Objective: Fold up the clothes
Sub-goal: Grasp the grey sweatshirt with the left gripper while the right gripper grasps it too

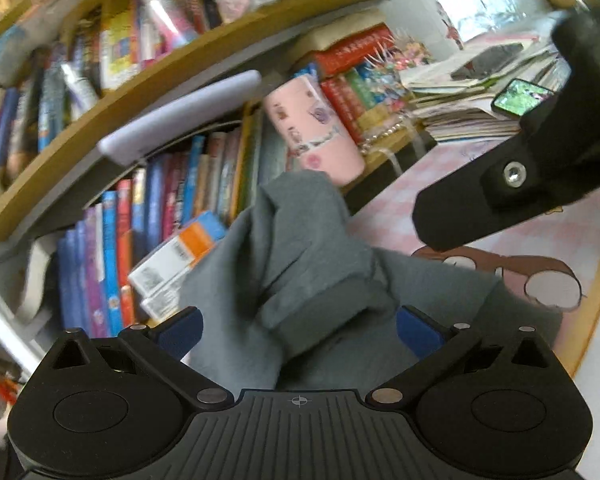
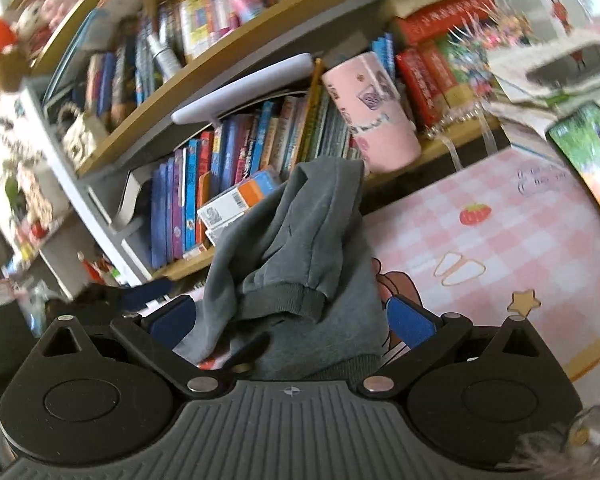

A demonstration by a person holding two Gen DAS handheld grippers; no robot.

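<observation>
Wood and grey board make up the bookshelf [image 2: 260, 20] that fills the background of both wrist views, packed with upright books, a pink patterned cup [image 2: 374, 114] leaning on its lower shelf. Below it a pink checked table mat [image 2: 500, 232] with cartoon prints is seen, and a phone [image 2: 592, 160] with a lit screen lies at its far right edge. The grey sweatshirt [image 2: 300, 248] is bunched over the left part of the mat, one ribbed cuff [image 2: 288, 300] draped across the front of the heap. In both views the heap lies directly ahead of the fingers and rises away from them toward the shelf, so its long axis runs roughly along each gripper's own line of sight. The left gripper [image 1: 298, 330] is spread wide, blue pads on either side of the fabric with nothing pinched; the right gripper [image 2: 290, 322] is likewise spread, straddling the cuff without clamping it. In the left view the right gripper [image 1: 540, 152] appears above and to the right of the cloth. The right one is judged marginally nearer the cuff; a closing of either would catch a fold, though which layer cannot be told.
</observation>
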